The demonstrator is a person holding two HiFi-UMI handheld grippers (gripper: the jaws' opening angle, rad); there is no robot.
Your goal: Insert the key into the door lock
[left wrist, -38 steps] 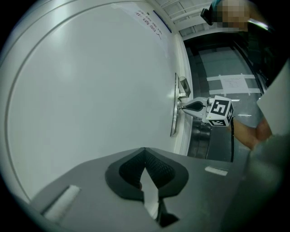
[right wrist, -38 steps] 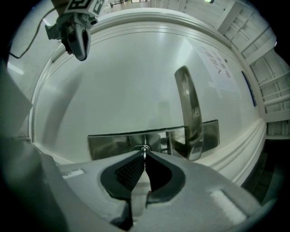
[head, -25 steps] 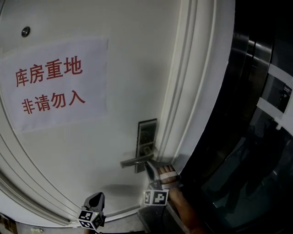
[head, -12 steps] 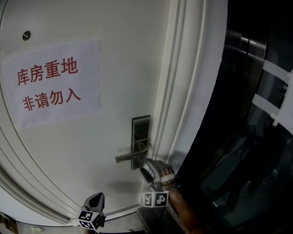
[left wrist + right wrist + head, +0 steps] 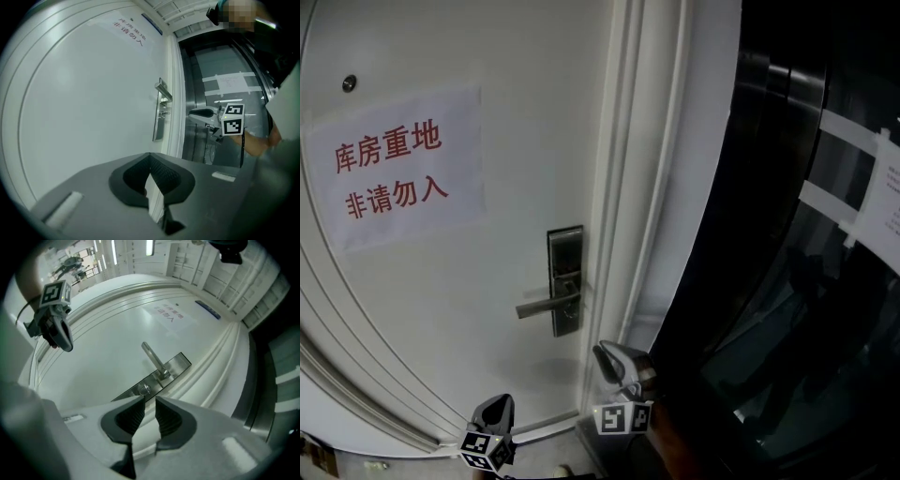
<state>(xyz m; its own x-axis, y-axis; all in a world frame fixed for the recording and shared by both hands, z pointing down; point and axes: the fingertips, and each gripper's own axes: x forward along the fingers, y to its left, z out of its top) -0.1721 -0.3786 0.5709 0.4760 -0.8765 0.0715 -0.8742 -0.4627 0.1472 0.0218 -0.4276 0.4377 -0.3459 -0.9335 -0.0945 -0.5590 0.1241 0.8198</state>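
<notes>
Key: it cannot be made out in any view. Lock plate, a steel strip, sits on the white door close to the frame, with the handle sticking out level to the left. In the right gripper view the plate shows a small round keyhole below the handle.

The right gripper hangs below and to the right of the plate, apart from it, with its tips aimed up at it. In its own view the right gripper has its jaws a narrow gap apart. Only the door shows through that gap, and the keyhole lies just past the tips.

The left gripper is low at the door's foot, well apart from the lock. In its own view the left gripper has its jaw tips meeting. A pale sliver shows between the pads behind the tips, and what it is cannot be told.

Each gripper sees the other: the right one beside the frame, the left one off to the side.

A paper sign with red characters is stuck on the door up left of the plate, and a small round fitting sits above it. Dark metal panels crossed by pale strips stand right of the frame.
</notes>
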